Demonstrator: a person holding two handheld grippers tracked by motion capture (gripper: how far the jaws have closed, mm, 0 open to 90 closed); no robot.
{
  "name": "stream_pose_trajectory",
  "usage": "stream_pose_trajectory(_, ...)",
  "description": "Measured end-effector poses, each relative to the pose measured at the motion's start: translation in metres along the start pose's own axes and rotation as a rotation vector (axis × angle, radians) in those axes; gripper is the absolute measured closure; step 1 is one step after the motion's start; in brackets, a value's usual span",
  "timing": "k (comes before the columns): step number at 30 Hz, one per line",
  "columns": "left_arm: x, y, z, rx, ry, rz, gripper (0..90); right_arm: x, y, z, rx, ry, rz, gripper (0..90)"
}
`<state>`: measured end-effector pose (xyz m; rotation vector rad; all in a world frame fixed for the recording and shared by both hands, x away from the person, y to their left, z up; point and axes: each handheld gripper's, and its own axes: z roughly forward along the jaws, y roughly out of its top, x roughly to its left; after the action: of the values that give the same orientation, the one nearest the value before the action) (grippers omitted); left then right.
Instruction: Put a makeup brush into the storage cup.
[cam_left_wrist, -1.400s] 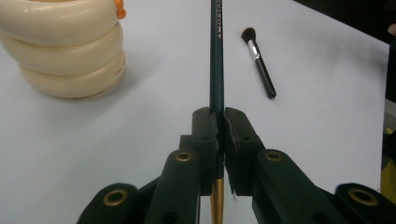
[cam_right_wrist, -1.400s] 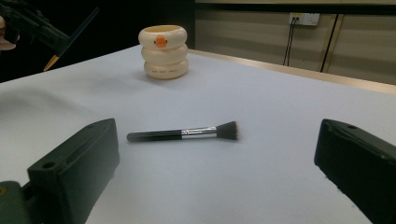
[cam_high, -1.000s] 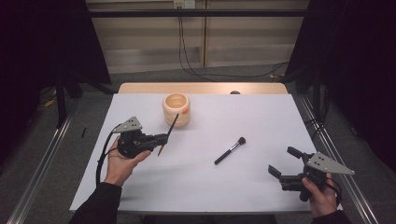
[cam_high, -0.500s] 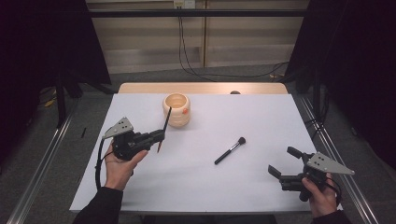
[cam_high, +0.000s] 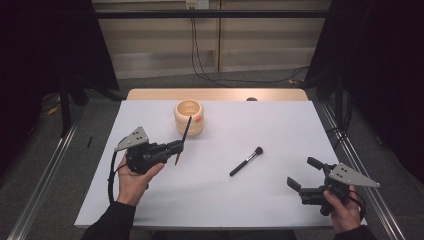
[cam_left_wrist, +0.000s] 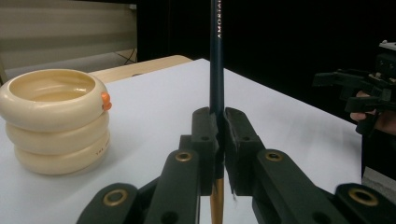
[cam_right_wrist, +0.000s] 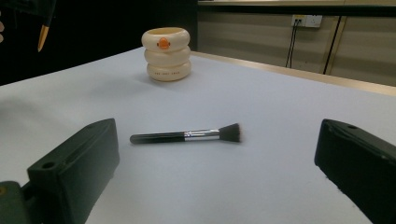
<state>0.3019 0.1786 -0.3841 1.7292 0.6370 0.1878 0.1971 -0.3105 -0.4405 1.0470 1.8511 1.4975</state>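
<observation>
On the white tabletop (cam_high: 215, 200), left gripper (cam_high: 176, 148) fingers clamp a pencil (cam_high: 183, 137) near the cup (cam_high: 189, 117), not yet dropped in; right gripper (cam_high: 303, 176) fingers apart, makeup brush (cam_high: 246, 161) untouched.

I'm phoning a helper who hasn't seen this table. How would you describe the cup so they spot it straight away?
Start from the white table and look toward its far edge, left of the middle. There stands the cup, cream-coloured and open at the top. Its wall bulges in three stacked rings with a small orange knob on the top one, unlike the thin black makeup brush lying flat nearer the middle.
</observation>
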Motion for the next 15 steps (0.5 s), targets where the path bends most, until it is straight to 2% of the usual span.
stream_pose_trajectory(5, -0.006, 0.001, 0.003, 0.004, 0.000, 0.009, 83.6, -0.001, 0.000, 0.000, 0.002, 0.003, -0.002, 0.0)
stream_pose_trajectory(6, -0.008, 0.002, 0.004, 0.007, -0.020, 0.008, 83.6, 0.000, 0.000, 0.000, 0.002, 0.004, -0.001, 0.0)
stream_pose_trajectory(7, -0.010, 0.002, 0.005, 0.014, -0.020, 0.021, 83.6, 0.000, 0.000, 0.000, 0.002, 0.004, -0.001, 0.0)
stream_pose_trajectory(15, -0.022, 0.006, 0.012, 0.021, -0.061, 0.037, 83.6, 0.000, 0.000, 0.000, -0.001, 0.001, -0.002, 0.0)
